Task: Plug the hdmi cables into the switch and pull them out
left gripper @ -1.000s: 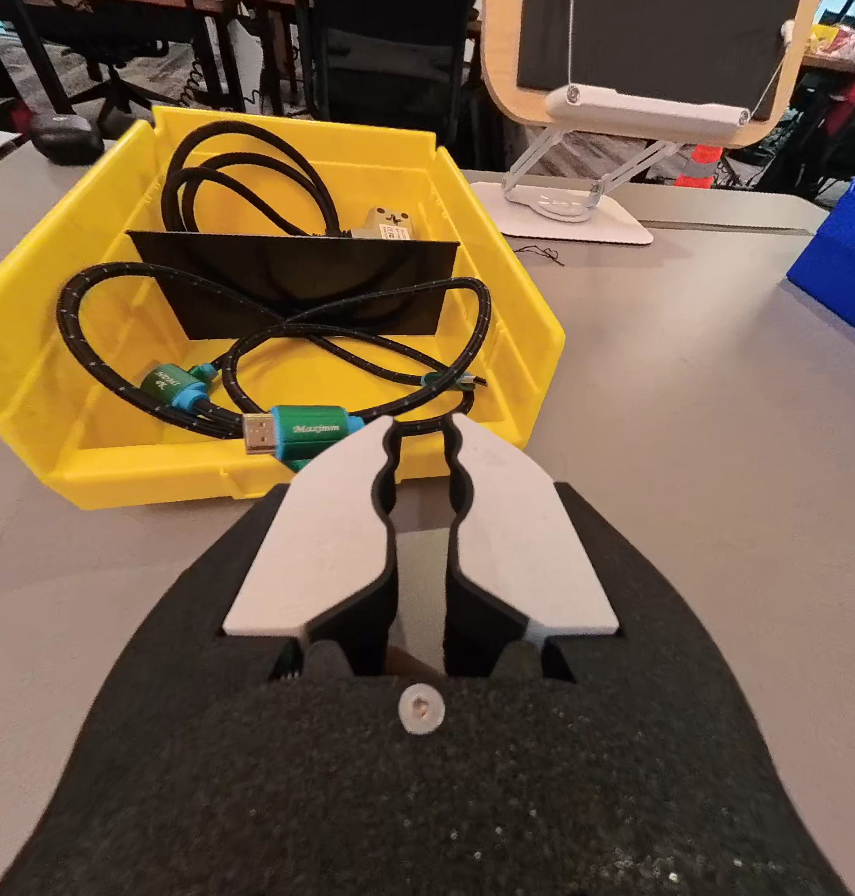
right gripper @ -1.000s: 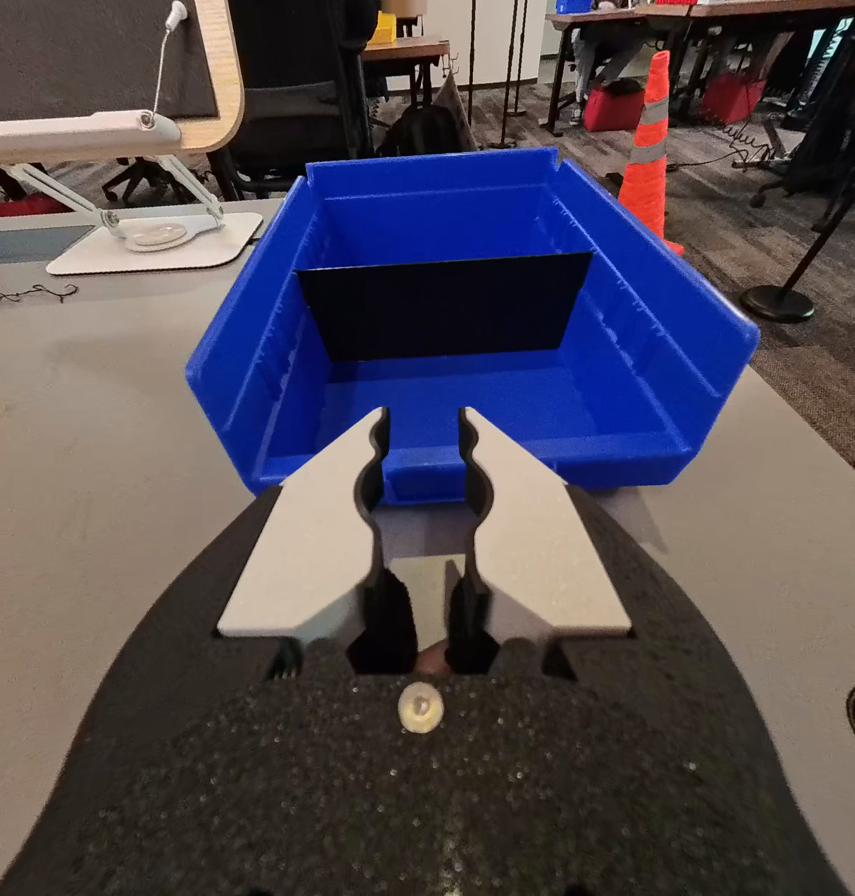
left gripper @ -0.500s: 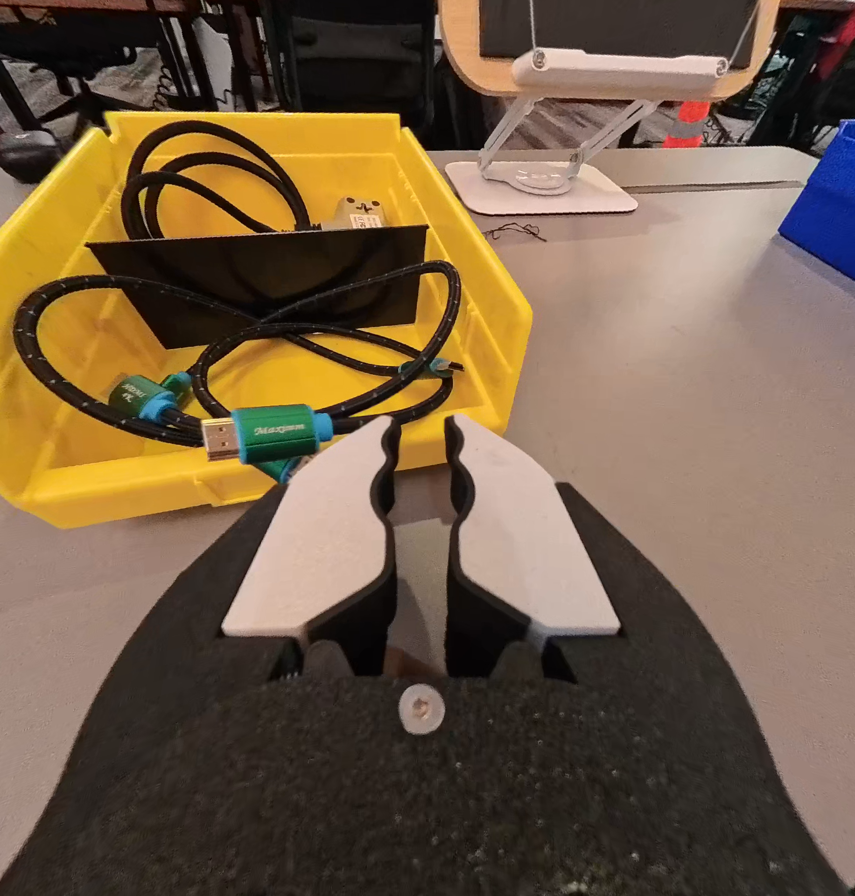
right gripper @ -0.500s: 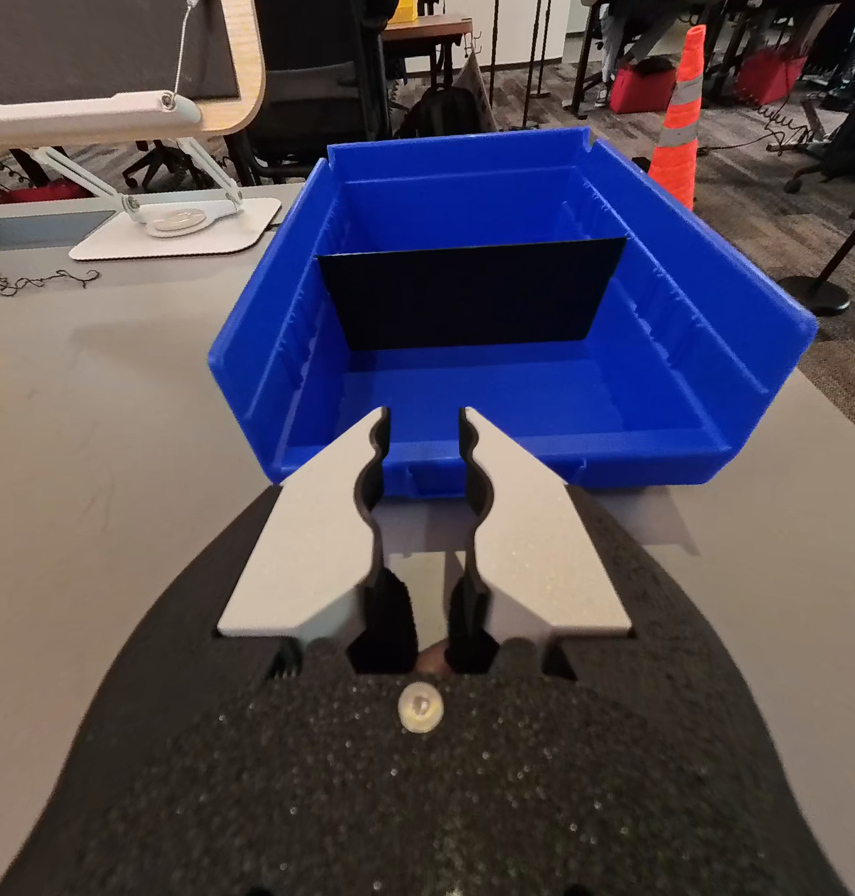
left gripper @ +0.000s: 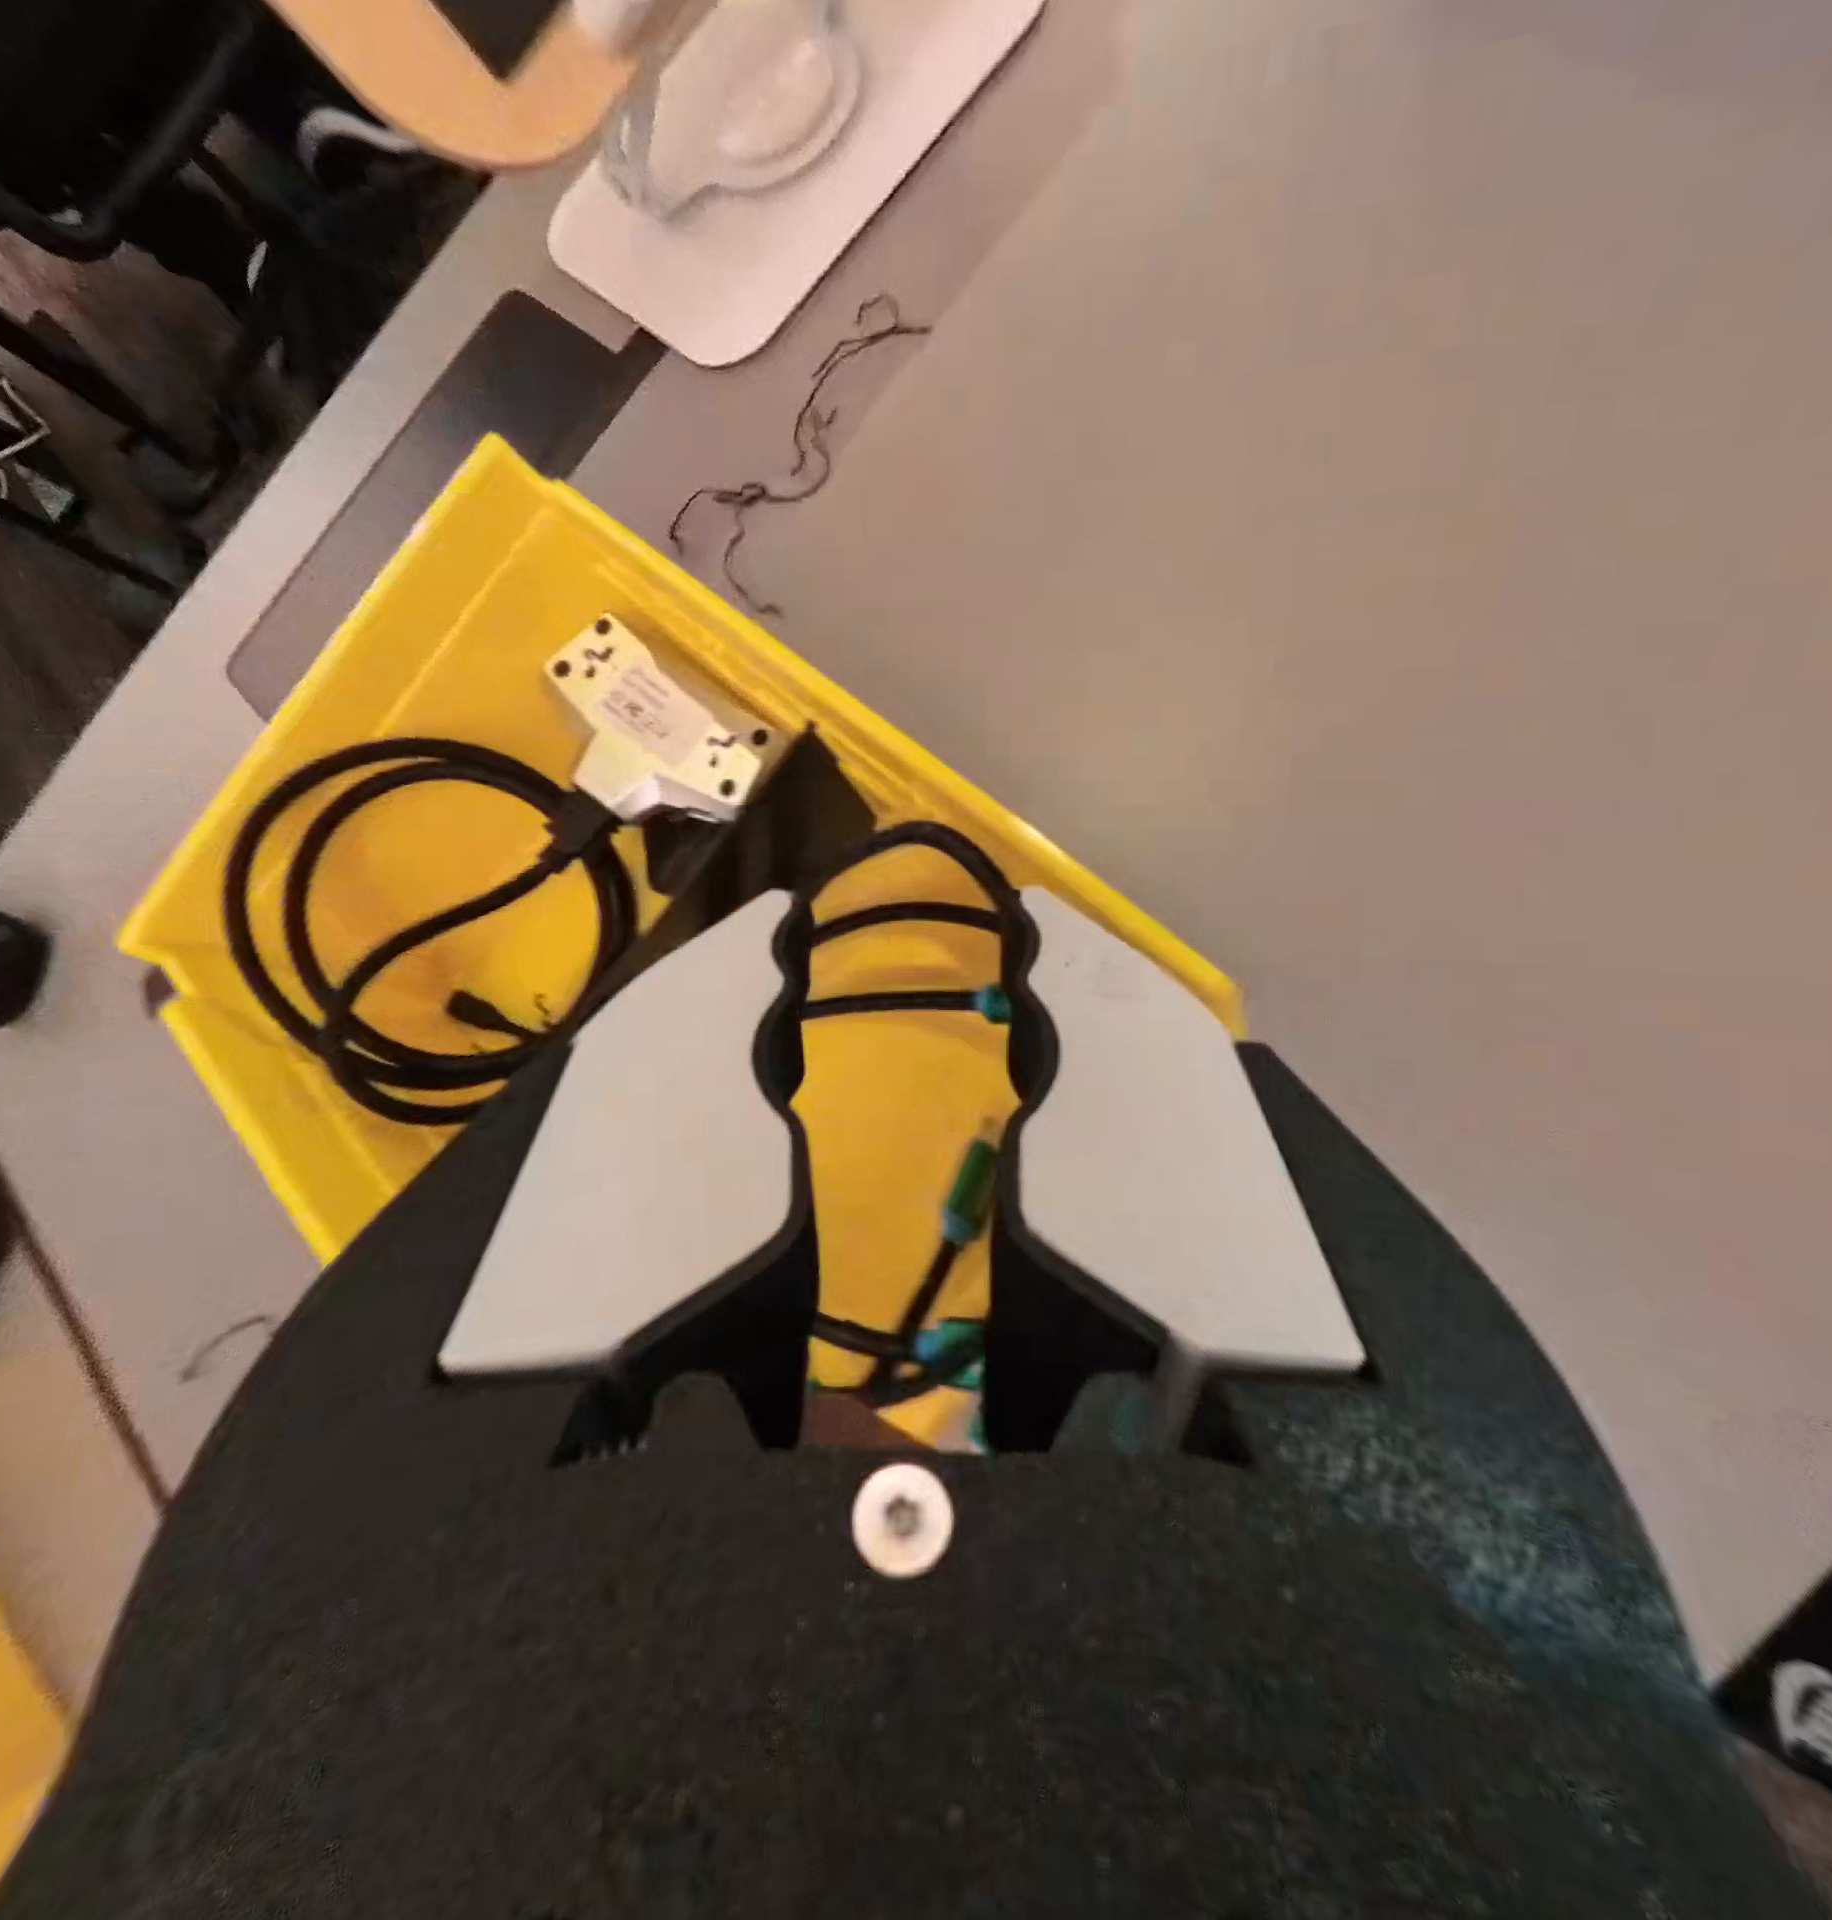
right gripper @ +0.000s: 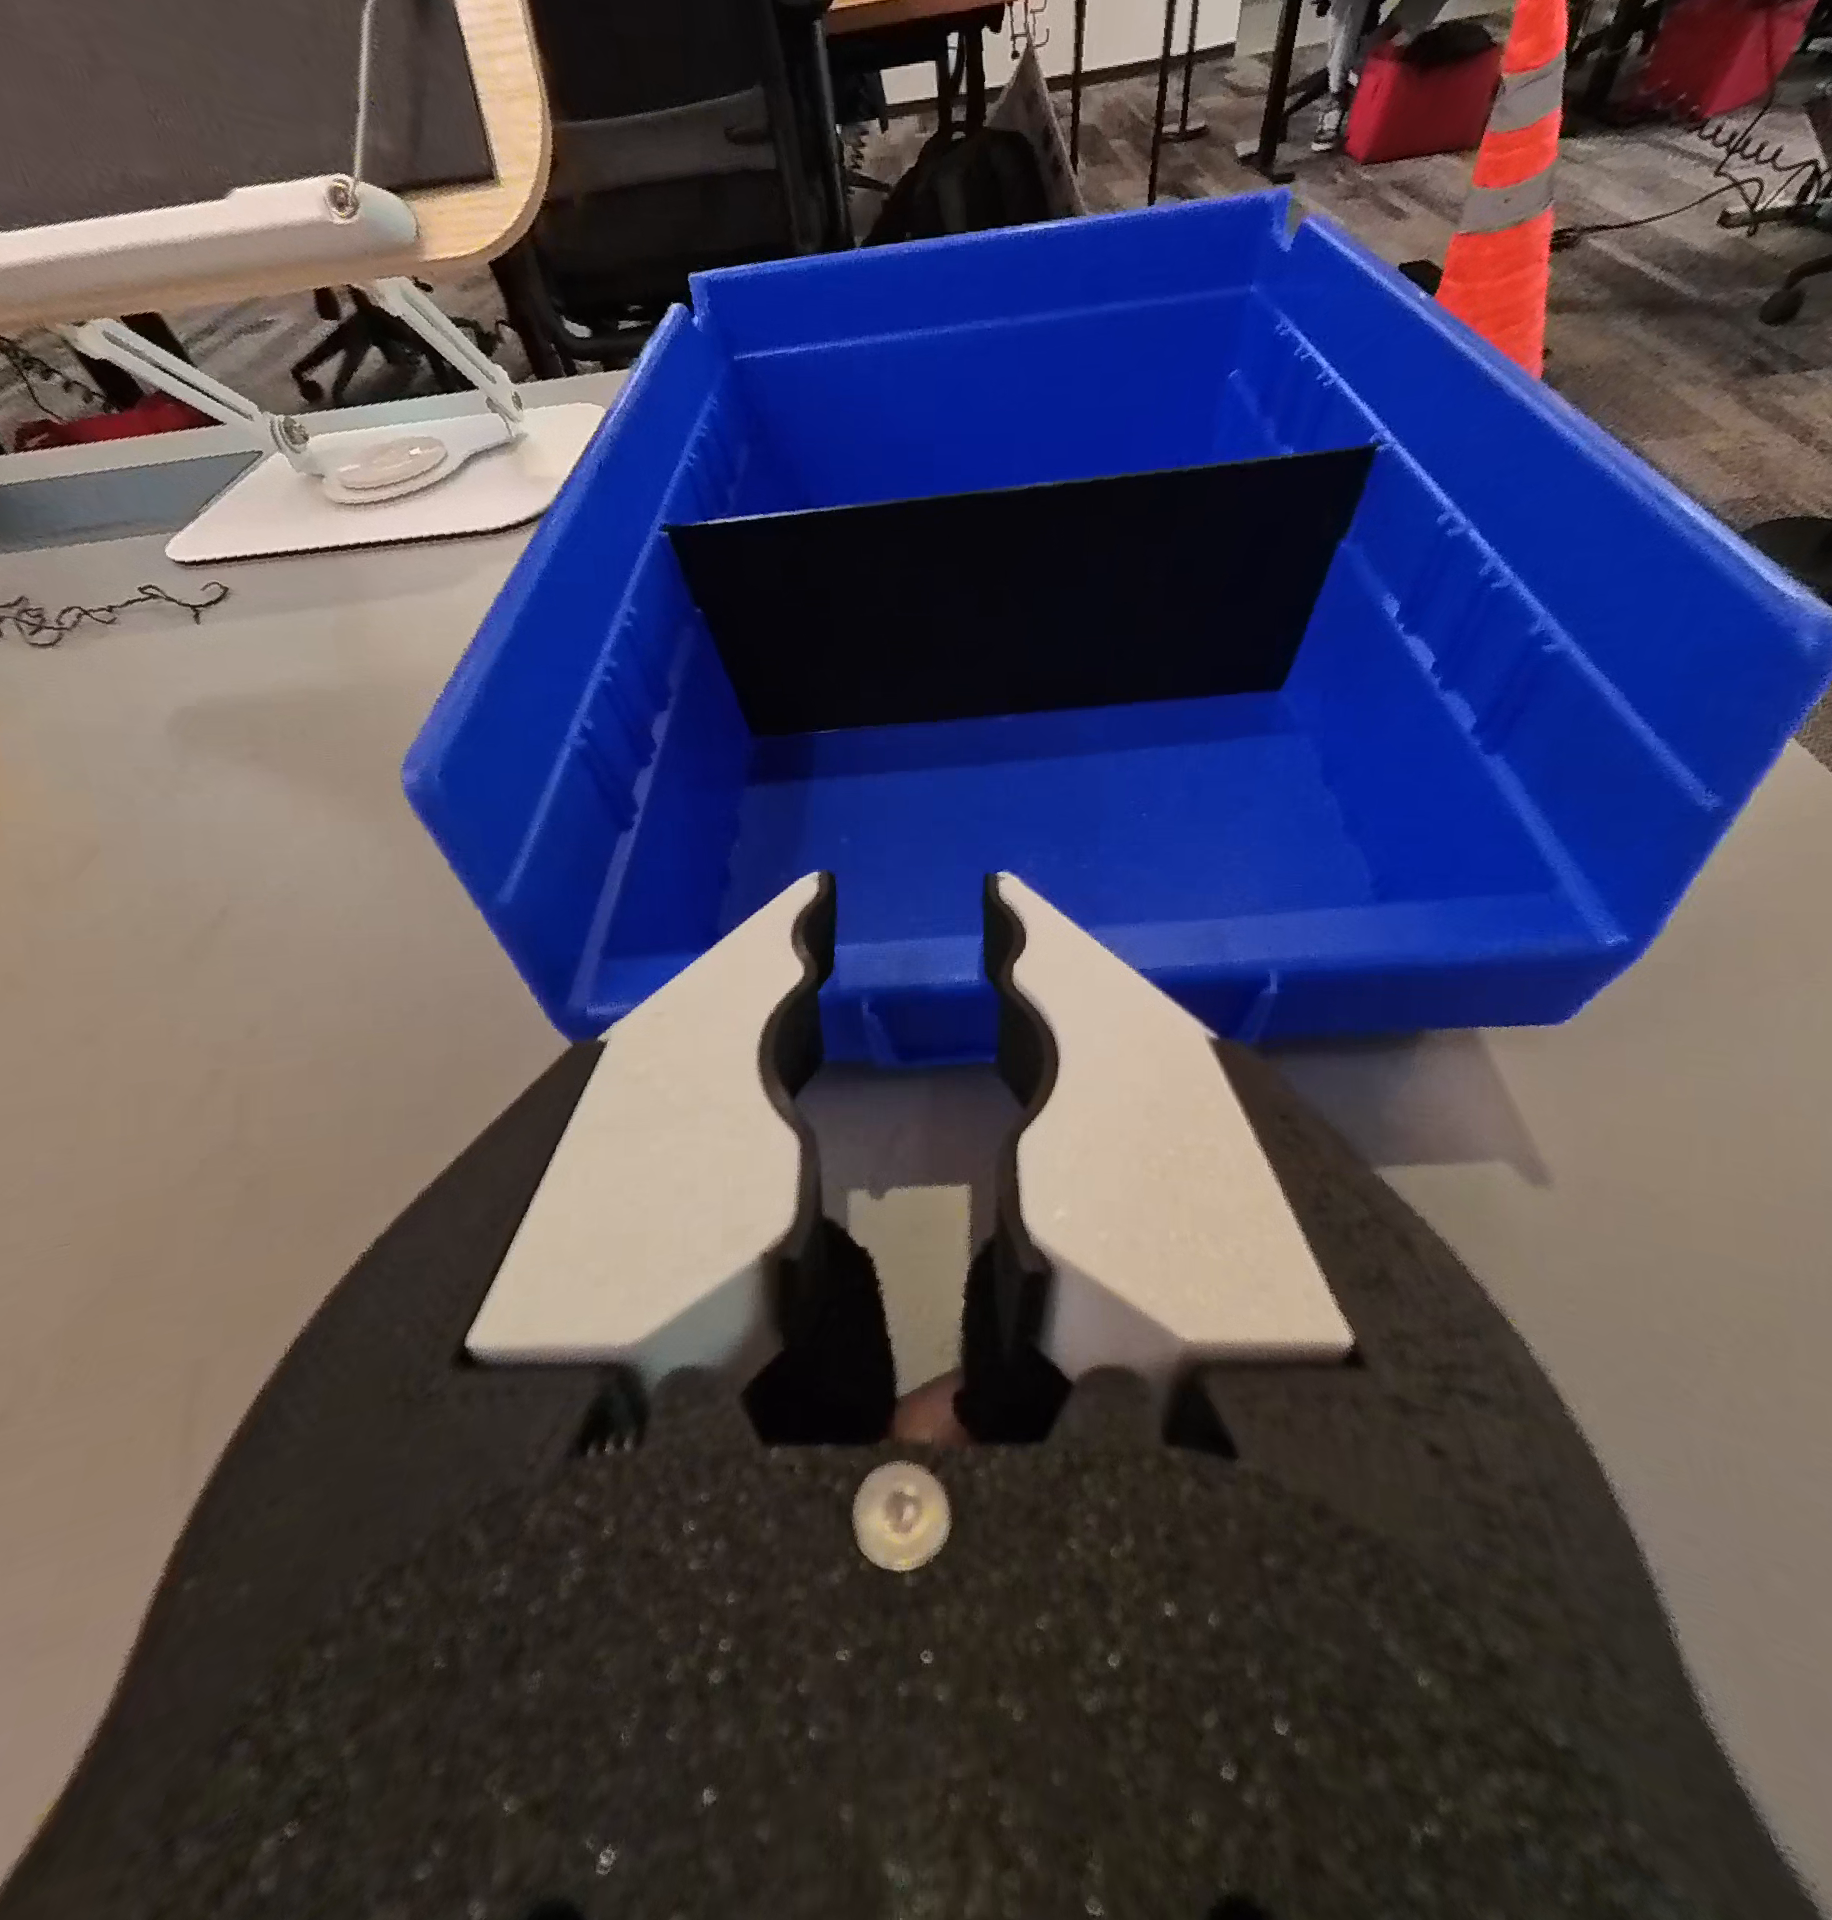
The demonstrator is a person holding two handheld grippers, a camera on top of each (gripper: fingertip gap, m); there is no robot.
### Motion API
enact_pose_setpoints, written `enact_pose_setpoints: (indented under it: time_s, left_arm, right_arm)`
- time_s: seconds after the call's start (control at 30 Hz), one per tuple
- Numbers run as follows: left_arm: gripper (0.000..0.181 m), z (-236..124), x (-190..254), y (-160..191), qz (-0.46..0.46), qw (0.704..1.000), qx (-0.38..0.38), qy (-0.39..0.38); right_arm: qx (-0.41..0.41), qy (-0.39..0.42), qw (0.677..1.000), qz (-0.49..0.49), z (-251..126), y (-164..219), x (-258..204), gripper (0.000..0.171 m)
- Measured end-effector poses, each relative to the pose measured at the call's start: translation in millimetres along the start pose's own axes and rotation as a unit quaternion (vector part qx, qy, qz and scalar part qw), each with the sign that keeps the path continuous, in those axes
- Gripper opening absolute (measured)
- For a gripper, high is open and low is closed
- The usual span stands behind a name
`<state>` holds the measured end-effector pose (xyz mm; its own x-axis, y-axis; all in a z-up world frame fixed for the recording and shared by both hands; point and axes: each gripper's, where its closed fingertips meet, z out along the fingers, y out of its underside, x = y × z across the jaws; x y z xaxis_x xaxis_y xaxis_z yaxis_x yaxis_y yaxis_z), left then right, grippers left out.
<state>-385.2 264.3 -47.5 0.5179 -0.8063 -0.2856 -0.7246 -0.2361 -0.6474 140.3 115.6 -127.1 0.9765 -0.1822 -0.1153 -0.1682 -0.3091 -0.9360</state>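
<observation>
In the left wrist view my left gripper [left gripper: 904,914] hangs open above the yellow bin [left gripper: 995,821], looking down into it. Nothing is between its pads. A braided HDMI cable [left gripper: 922,914] with a green plug [left gripper: 969,1190] lies in the near compartment below the fingers. Behind the black divider [left gripper: 787,821] sits the pale switch [left gripper: 663,743] with a coiled black cable [left gripper: 413,935] attached. In the right wrist view my right gripper [right gripper: 907,904] is open and empty above the table, in front of the blue bin [right gripper: 1577,665].
A white stand base [left gripper: 787,156] sits beyond the yellow bin, also in the right wrist view [right gripper: 372,499]. A loose dark thread [left gripper: 787,457] lies on the grey table [left gripper: 1411,623]. The blue bin has a black divider [right gripper: 1005,603]. An orange cone [right gripper: 1504,177] stands on the floor. Spacing between my two grippers at the tips: around 55 cm. The pale switch [left gripper: 663,743] is about 20 cm from my left fingertips and 60 cm from my right.
My left gripper has risen, tipped downward over the yellow bin and turned, and its jaws have opened wider. My right gripper has moved slightly nearer the blue bin, its jaws unchanged.
</observation>
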Motion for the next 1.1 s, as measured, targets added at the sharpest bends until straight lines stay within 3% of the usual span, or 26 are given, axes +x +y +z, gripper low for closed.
enact_pose_setpoints:
  time_s: [0.1,0.2,0.37,0.5,0.7,0.87,1.1]
  left_arm:
    - [0.038,46,-62,-8,0.015,0.996,-0.090,-0.010]
    - [0.041,98,-115,16,-0.010,0.979,-0.203,-0.003]
    - [0.047,147,-142,59,-0.078,0.947,-0.306,0.054]
    - [0.047,154,-138,58,-0.090,0.940,-0.314,0.100]
    - [0.052,135,-121,53,-0.068,0.935,-0.304,0.170]
    - [0.044,143,-119,78,-0.052,0.920,-0.352,0.163]
    - [0.033,158,-113,83,-0.070,0.930,-0.324,0.162]
  right_arm:
    - [-0.004,-0.001,1.000,0.000,2,1,0,0.027]
    - [-0.005,0.002,1.000,-0.006,2,1,0,0.027]
    - [-0.006,0.009,1.000,-0.016,-2,2,4,0.027]
    - [-0.006,0.011,1.000,-0.014,-4,3,8,0.027]
    - [-0.011,0.008,1.000,-0.020,-3,5,6,0.027]
    - [-0.016,-0.002,0.999,-0.033,1,7,-2,0.028]
    - [-0.020,0.006,0.995,-0.100,3,10,-10,0.028]
